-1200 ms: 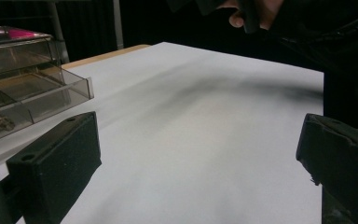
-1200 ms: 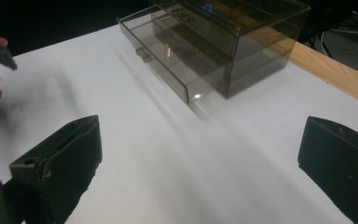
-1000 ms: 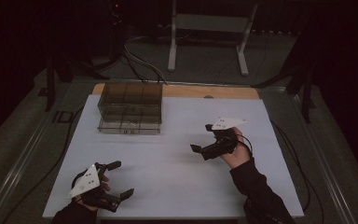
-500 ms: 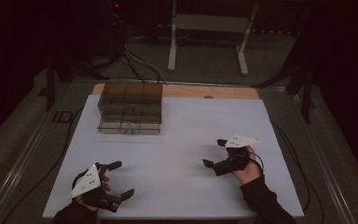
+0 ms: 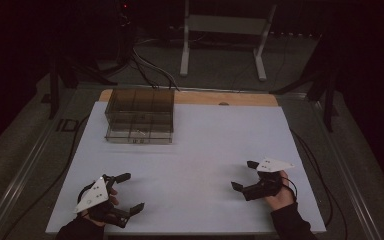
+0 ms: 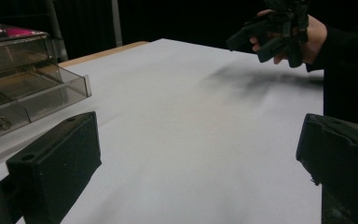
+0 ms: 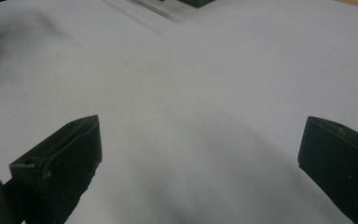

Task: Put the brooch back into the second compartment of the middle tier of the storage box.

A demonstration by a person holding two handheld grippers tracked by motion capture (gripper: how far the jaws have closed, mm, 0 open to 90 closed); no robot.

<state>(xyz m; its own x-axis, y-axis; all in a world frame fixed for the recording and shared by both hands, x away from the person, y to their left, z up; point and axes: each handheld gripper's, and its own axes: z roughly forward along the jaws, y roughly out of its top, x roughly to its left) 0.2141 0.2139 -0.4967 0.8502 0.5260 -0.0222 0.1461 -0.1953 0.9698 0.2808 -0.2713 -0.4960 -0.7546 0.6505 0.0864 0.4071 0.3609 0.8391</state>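
Grippers sit at the two lower corners of the white table (image 5: pixel 195 150) in the high view, each held in a hand, and neither has anything between its jaws. At the lower left of that frame the left gripper (image 5: pixel 131 192) has its jaws spread wide, one tip near the upper right of the hand and the other lower down, both aimed toward the right side of the frame, so its long axis runs roughly left to right across the table. At the lower right the right gripper (image 5: pixel 244 175) mirrors it: jaws wide apart, tips aimed toward the left side of the frame, grey plate on top, with the hand behind it and a dark sleeve coming up from the bottom edge. In the left gripper view the two black jaws stand at the far left and far right of the frame over bare white surface, and the right gripper (image 6: pixel 256 44) shows in the upper right, just above its own shadow. Nearest thing to either gripper, a clear plastic drawer box (image 5: pixel 140 116) stands in the upper left part of the table, well apart from both; its long side runs left to right, parallel to the table's far edge, and its drawer fronts face the bottom of the frame. In the left gripper view the same box (image 6: pixel 23 88) fills the left edge, a lower drawer pulled slightly out.
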